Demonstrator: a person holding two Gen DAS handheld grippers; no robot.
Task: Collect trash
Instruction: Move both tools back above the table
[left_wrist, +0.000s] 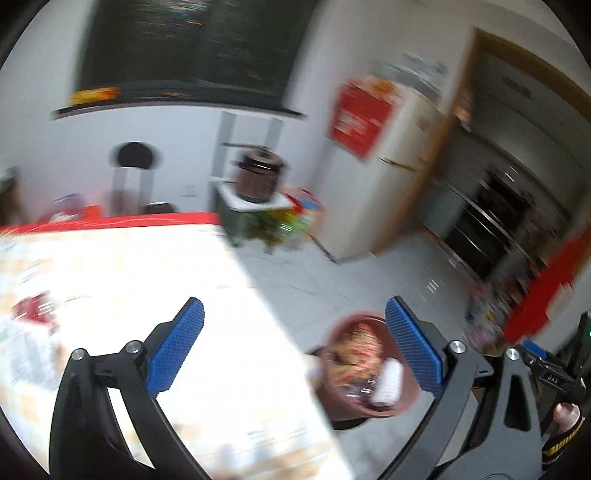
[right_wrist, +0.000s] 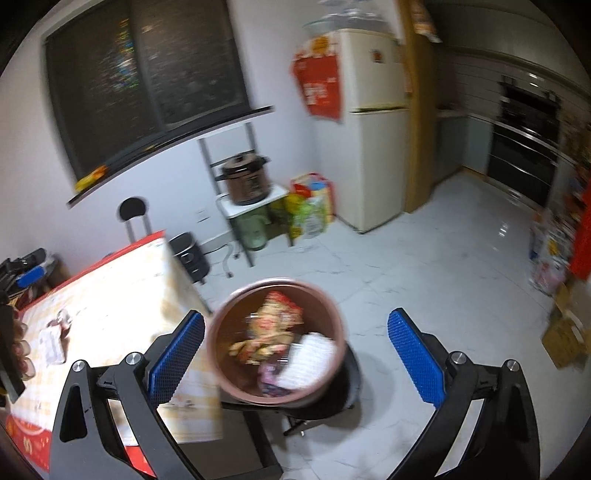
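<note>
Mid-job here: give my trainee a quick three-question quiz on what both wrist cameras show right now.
1. True or false: both the left gripper and the right gripper are open and hold nothing.
2. Where does the brown bin stand? A) on the table B) on a dark stool beside the table C) on top of the fridge
3. Fill in: the brown cooker sits on a white ____ under the window.

Key
1. True: the blue pads stand wide apart in both views.
2. B: it is off the table's edge, and wrappers already lie inside.
3. Shelf.
</note>
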